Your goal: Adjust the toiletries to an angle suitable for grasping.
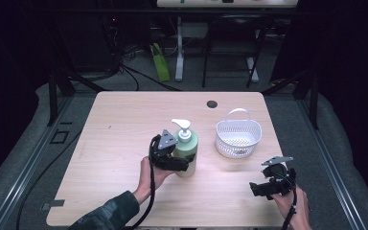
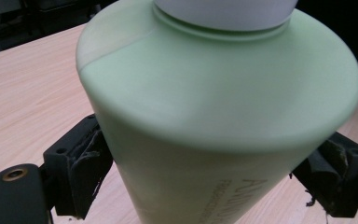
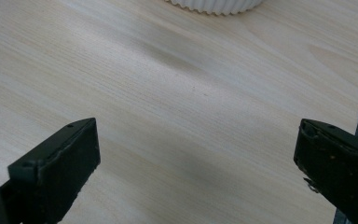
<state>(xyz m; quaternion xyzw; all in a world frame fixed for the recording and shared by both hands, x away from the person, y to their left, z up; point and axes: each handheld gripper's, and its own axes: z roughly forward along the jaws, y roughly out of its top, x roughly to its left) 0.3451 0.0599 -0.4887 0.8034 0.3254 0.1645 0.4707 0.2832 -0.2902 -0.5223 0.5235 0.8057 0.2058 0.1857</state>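
Note:
A pale green pump bottle (image 1: 188,149) with a white pump head stands upright near the middle of the wooden table (image 1: 120,129). My left gripper (image 1: 184,166) is shut on the bottle's body from the left side. In the left gripper view the bottle (image 2: 214,116) looms close, with a black jaw pressed against each flank of it, and my left gripper (image 2: 209,177) clasps it low down. My right gripper (image 1: 259,189) hovers open near the table's front right corner. Its jaws stand wide apart over bare wood in the right gripper view (image 3: 198,161).
A white slotted basket (image 1: 230,147) with a handle sits right of the bottle, and its lower edge (image 3: 214,4) shows at the top of the right gripper view. A dark round hole (image 1: 212,104) marks the table's far edge. Floor cables and another desk lie beyond.

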